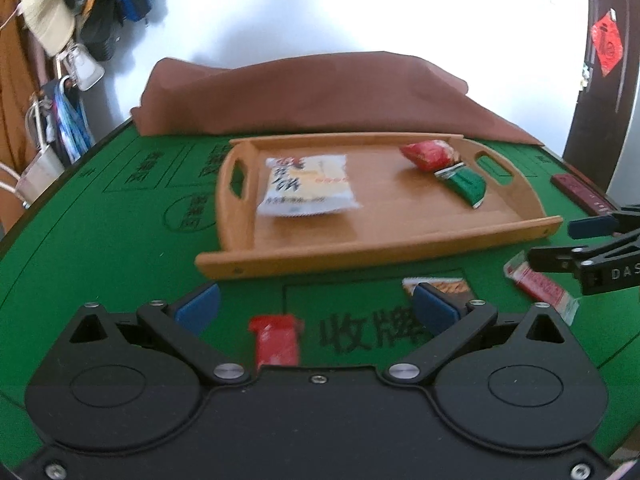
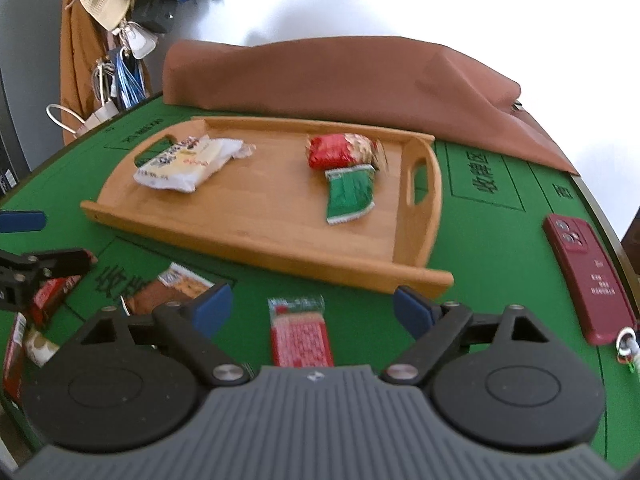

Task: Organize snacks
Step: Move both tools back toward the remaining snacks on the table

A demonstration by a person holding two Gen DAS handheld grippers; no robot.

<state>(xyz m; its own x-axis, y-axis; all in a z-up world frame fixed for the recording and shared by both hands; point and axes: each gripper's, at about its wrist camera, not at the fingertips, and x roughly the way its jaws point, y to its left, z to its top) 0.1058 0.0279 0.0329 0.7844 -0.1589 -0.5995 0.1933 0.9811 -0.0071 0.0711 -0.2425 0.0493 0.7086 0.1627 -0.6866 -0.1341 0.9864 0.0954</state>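
Observation:
A wooden tray (image 1: 360, 256) (image 2: 256, 248) lies on the green table and holds a white snack pack (image 1: 306, 186) (image 2: 188, 162), a red pack (image 1: 430, 152) (image 2: 340, 148) and a green pack (image 1: 466, 184) (image 2: 350, 192). My left gripper (image 1: 316, 312) is open over a small red snack (image 1: 276, 340) on the felt. My right gripper (image 2: 312, 308) is open over a red-and-white packet (image 2: 300, 332), which also shows in the left wrist view (image 1: 540, 284). A brown-orange packet (image 1: 438, 286) (image 2: 168, 288) lies between the grippers.
A folded brown cloth (image 1: 320, 96) (image 2: 360, 80) lies behind the tray. A maroon phone (image 2: 588, 276) (image 1: 580, 194) rests near the table's right edge, with a small ring-like item beside it. More red snacks (image 2: 44, 300) lie at the left. Bags and a hat hang at the back left.

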